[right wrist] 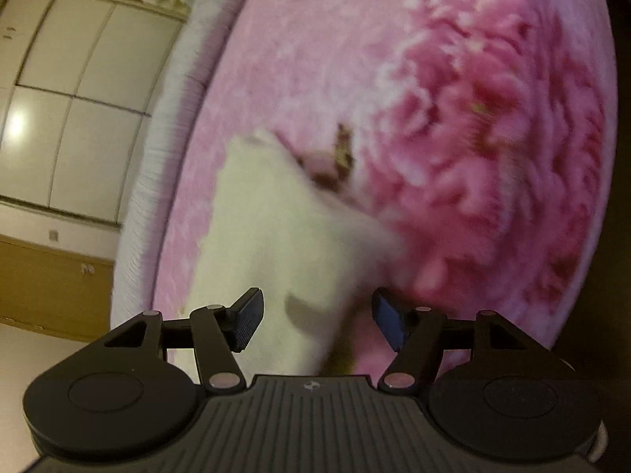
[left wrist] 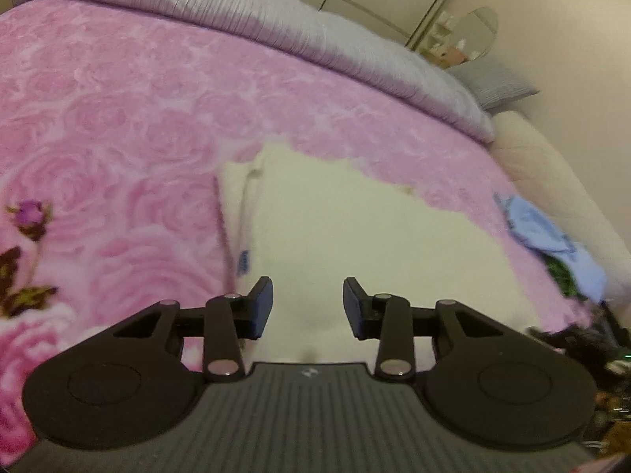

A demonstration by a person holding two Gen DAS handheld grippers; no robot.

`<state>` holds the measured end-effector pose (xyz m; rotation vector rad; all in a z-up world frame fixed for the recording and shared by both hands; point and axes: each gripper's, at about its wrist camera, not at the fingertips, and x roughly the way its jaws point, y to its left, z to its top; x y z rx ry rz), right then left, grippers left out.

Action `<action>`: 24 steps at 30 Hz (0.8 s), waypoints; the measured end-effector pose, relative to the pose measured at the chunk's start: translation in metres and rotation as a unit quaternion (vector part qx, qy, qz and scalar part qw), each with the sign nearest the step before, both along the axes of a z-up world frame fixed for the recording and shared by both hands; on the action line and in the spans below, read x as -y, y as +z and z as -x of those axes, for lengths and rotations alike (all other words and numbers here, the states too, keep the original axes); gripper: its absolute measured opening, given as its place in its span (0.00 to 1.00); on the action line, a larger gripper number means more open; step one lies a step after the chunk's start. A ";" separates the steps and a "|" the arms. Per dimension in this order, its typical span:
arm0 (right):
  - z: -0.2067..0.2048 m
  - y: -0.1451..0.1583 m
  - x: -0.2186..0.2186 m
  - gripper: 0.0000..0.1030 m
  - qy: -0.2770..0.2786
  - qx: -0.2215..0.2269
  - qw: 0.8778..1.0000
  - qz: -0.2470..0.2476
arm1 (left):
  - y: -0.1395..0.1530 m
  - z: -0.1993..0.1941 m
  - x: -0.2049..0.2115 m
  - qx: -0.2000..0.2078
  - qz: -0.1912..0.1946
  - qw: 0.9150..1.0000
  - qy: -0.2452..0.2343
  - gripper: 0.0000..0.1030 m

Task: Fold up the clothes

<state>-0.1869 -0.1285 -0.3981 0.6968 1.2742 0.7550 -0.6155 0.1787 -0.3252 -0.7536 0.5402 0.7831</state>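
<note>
A cream garment (left wrist: pixel 347 236) lies flat on the pink rose-patterned blanket (left wrist: pixel 118 118) covering the bed. The left gripper (left wrist: pixel 307 303) hovers over its near edge, jaws parted and empty. The right gripper (right wrist: pixel 317 321) hangs above the same cloth, jaws wide, gripping nothing. A blue garment (left wrist: pixel 552 236) sits crumpled near the blanket's edge.

Blurred pink blanket (right wrist: pixel 453 138), cream garment (right wrist: pixel 276 228)
</note>
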 end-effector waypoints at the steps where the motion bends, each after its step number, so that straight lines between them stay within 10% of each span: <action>1: -0.001 -0.001 -0.003 0.64 -0.005 -0.001 1.000 -0.008 | -0.010 -0.002 -0.005 -0.014 0.010 1.000 0.010 0.18; 6: -0.005 -0.009 -0.018 0.54 -0.024 0.007 1.000 -0.018 | -0.018 0.014 -0.009 0.012 0.028 0.999 0.024 0.14; 9: -0.004 -0.010 -0.024 0.19 -0.028 0.004 1.000 -0.012 | -0.014 0.024 -0.012 0.034 0.043 0.998 0.026 0.14; 14: 0.009 0.040 -0.063 0.14 0.025 0.146 0.985 0.087 | -0.007 0.043 -0.015 0.060 0.052 0.996 0.050 0.17; 17: 0.061 0.087 -0.105 0.14 0.109 0.365 0.914 0.140 | -0.004 0.062 -0.013 0.064 0.052 0.994 0.070 0.17; 20: 0.137 0.108 -0.146 0.14 0.209 0.550 0.795 0.145 | -0.004 0.082 -0.013 0.072 0.061 0.991 0.090 0.17; 24: 0.224 0.086 -0.180 0.15 0.353 0.644 0.668 0.121 | -0.006 0.102 -0.011 0.082 0.075 0.987 0.114 0.17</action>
